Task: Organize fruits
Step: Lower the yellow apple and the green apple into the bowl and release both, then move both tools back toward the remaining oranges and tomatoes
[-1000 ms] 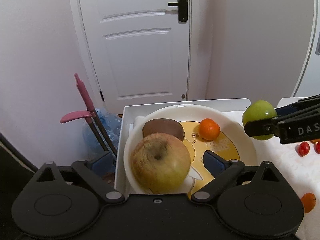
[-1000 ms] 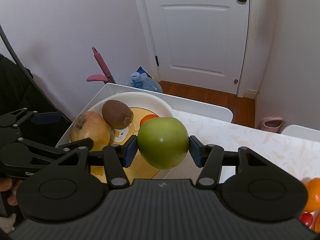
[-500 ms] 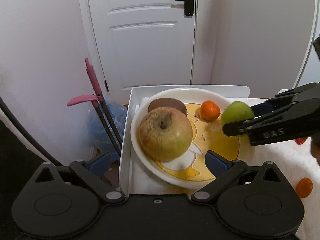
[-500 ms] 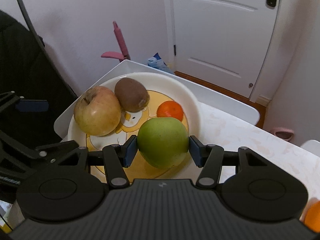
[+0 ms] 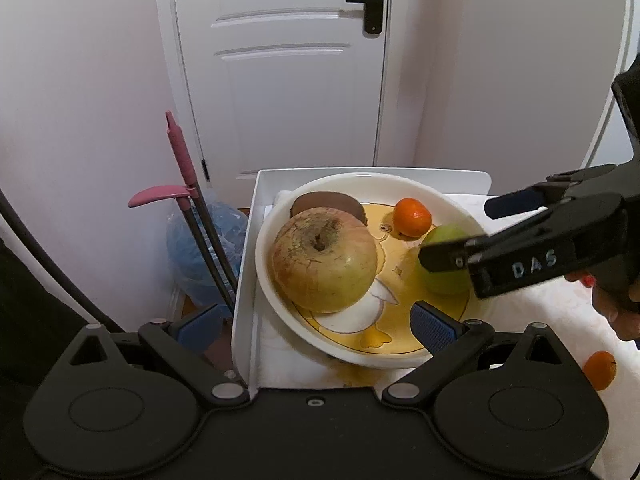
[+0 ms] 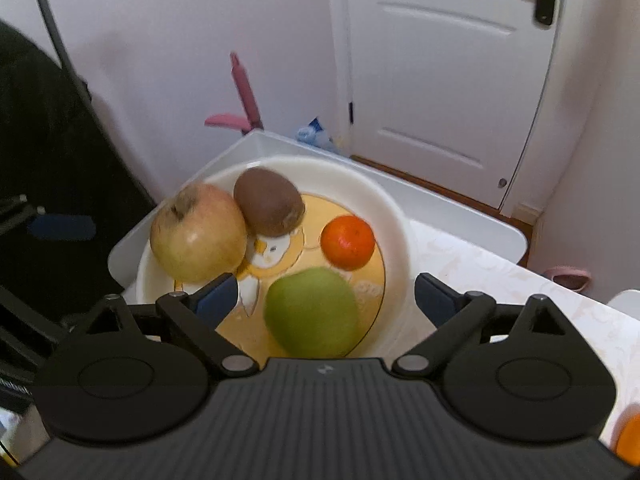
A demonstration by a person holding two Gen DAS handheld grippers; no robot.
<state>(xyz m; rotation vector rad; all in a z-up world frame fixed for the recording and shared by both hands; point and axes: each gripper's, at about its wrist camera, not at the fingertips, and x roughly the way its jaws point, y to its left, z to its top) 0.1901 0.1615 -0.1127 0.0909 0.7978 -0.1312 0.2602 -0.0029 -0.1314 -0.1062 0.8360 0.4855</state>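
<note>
A white plate (image 5: pixel 372 178) with a yellow duck picture sits in a white tray (image 5: pixel 245 300). In it lie a large yellowish apple (image 5: pixel 324 260), a brown kiwi (image 5: pixel 328 202) and a mandarin (image 5: pixel 412 217). A green apple (image 6: pixel 312 312), blurred, rests on the plate's near side. My right gripper (image 6: pixel 326 300) hangs over it with jaws opening; both pads stand apart from the apple. In the left wrist view the right gripper (image 5: pixel 476 232) reaches in from the right over the green apple (image 5: pixel 442 276). My left gripper (image 5: pixel 316 328) is open astride the tray's near left edge.
A loose mandarin (image 5: pixel 599 370) lies on the white tablecloth to the right of the plate. A hand (image 5: pixel 616 312) holds the right gripper. Off the table's left edge stand a pink-handled tool (image 5: pixel 180 160) and a blue water bottle (image 5: pixel 208 240). A white door is behind.
The right gripper carried the green apple leftwards over the plate and lowered it, then its jaws spread. The apple has left the pads and lies in the plate.
</note>
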